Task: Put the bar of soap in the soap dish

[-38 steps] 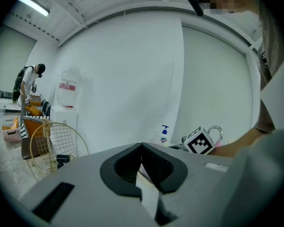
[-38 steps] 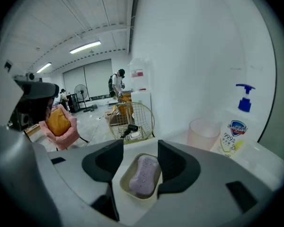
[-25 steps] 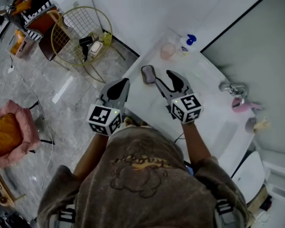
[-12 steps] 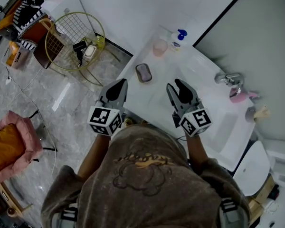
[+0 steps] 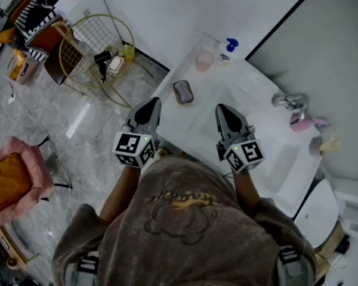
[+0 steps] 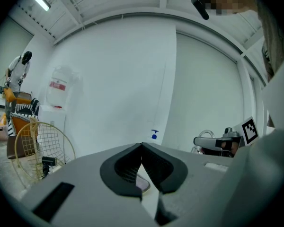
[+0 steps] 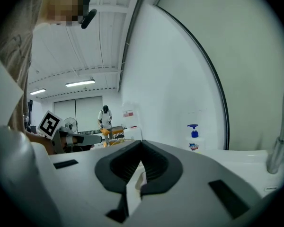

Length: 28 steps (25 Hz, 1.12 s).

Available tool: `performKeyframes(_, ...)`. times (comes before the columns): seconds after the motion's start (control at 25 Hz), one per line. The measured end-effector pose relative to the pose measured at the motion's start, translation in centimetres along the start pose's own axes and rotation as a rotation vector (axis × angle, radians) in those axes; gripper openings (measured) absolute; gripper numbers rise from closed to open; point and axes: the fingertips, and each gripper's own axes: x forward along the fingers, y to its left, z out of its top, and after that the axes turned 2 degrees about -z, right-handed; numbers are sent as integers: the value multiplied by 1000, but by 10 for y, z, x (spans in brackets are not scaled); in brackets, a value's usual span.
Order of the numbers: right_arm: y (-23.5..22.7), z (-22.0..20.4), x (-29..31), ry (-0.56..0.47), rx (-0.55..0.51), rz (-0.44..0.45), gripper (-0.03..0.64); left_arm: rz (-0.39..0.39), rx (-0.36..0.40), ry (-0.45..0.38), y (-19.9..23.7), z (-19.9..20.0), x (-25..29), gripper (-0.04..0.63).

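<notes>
Now drawn back from the soap dish [image 5: 175, 89] and closed on nothing: right gripper [image 5: 226, 113], a second ago open right at the dish. Left gripper [image 5: 149, 106] unmoved, fingers likewise shut and empty. Lilac bar of soap [image 5: 184, 92] lying inside the grey dish on the white table [image 5: 206, 109], at 11 o'clock from the right gripper, well apart from both. Evidently released there, so task seemingly done. At 1 o'clock of the dish, pink cup [image 5: 204, 60], contents not discernible, beside pump bottle [image 5: 225, 46]. At 10 o'clock, wire basket [image 5: 83, 37] holding small items.
</notes>
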Motion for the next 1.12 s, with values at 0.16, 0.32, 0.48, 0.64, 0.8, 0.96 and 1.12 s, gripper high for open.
performKeyframes(0.16,-5,-8,3,-2,18,-25,-1,2,3,-2,0,0,1,5)
performKeyframes(0.32,-10,-15,5,3,24,-44,-2,9,7,-8,-2,3,3,5)
performKeyframes(0.48,-16,-15,5,1,26,-65,-2,10,7,-12,-5,4,5,5)
performKeyframes(0.64,-20,-19,5,10,25,-70,-2,18,8,-9,-6,1,7,5)
performKeyframes(0.8,-22,-21,8,16,35,-60,-2,23,6,-5,-7,0,9,5)
performKeyframes(0.96,-22,-21,10,37,29,-60,-2,21,-1,-3,-7,0,10,5)
performKeyframes(1.12,-25,-23,11,58,26,-59,-2,19,1,3,-8,0,13,5)
